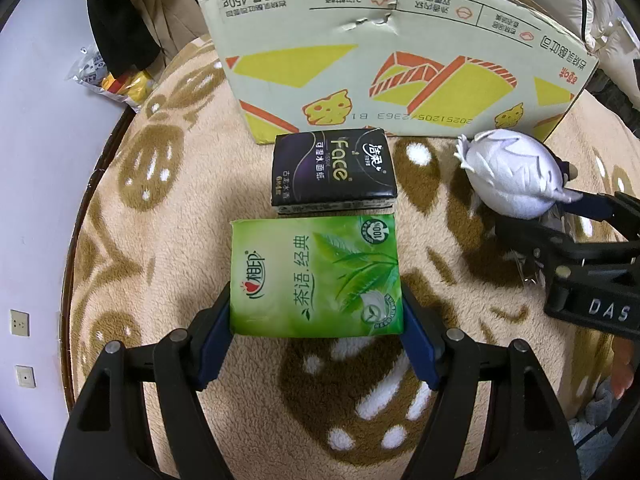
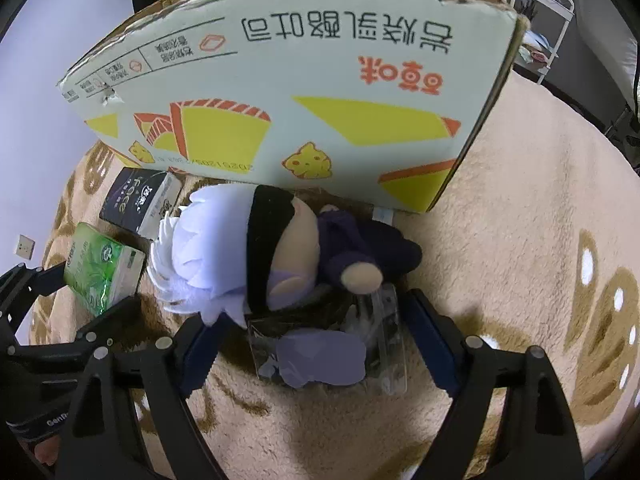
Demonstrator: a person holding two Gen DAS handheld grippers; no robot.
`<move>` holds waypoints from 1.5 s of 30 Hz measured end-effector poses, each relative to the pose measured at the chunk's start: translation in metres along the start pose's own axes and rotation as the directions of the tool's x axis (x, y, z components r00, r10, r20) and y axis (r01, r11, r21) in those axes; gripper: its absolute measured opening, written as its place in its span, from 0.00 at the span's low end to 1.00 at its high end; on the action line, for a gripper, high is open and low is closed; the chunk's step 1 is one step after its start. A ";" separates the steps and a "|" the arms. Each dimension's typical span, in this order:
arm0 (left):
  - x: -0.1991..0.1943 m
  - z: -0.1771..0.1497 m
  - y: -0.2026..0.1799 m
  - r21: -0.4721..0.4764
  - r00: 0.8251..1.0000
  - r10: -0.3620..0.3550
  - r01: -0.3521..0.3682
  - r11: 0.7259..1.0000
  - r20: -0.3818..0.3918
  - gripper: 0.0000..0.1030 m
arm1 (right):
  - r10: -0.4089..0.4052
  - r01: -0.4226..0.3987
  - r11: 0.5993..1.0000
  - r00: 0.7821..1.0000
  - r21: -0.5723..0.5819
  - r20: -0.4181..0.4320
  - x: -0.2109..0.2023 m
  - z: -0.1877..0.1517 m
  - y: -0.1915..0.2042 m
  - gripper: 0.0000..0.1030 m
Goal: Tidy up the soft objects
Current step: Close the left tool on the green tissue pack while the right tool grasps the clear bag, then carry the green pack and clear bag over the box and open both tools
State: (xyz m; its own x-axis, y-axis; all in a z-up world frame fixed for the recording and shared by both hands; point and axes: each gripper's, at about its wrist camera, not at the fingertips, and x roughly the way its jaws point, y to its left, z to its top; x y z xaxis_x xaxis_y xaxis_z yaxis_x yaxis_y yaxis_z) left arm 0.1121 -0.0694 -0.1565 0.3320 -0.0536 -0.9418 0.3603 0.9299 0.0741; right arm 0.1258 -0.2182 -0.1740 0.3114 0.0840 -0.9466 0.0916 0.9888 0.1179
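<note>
My left gripper [image 1: 316, 328] is shut on a green tissue pack [image 1: 316, 276], its blue pads pressing the pack's near corners; the pack also shows in the right wrist view [image 2: 100, 270]. A black tissue pack [image 1: 334, 172] lies just beyond it, in front of the cardboard box [image 1: 400, 60]. A plush doll with white hair [image 2: 248, 256] lies on its side by the box. My right gripper [image 2: 316, 344] is open around the doll's clear plastic-wrapped lower end [image 2: 332, 352], fingers apart on both sides without touching.
Everything rests on a beige fleece blanket with brown patterns [image 1: 160, 200]. The large box [image 2: 300, 100] stands upright at the back. A snack bag [image 1: 120, 80] and hanging clothes sit far left. A white rack [image 2: 540, 8] stands at the back right.
</note>
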 end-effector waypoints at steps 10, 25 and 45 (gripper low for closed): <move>0.000 0.000 0.001 -0.008 1.000 0.002 -0.002 1.000 0.001 0.72 | 0.037 -0.036 0.999 0.998 0.016 -0.044 0.009 -0.009 -0.004 0.88; -0.021 -0.007 0.007 -0.052 0.998 0.021 -0.018 0.999 0.055 0.71 | -0.042 0.042 0.999 0.999 0.006 -0.015 -0.026 -0.038 -0.008 0.79; -0.087 -0.010 0.008 -0.075 0.960 0.075 -0.057 0.996 0.271 0.71 | -0.042 0.031 0.999 0.933 0.036 0.357 -0.130 -0.020 -0.019 0.79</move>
State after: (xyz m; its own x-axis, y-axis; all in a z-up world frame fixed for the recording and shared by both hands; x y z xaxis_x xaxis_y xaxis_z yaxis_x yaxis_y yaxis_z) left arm 0.0778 -0.0540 -0.0775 0.5815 -0.0804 -0.8096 0.2749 0.9560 0.1026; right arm 0.0645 -0.2457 -0.0595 0.6243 -0.0075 -0.7811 0.1356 0.9858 0.0989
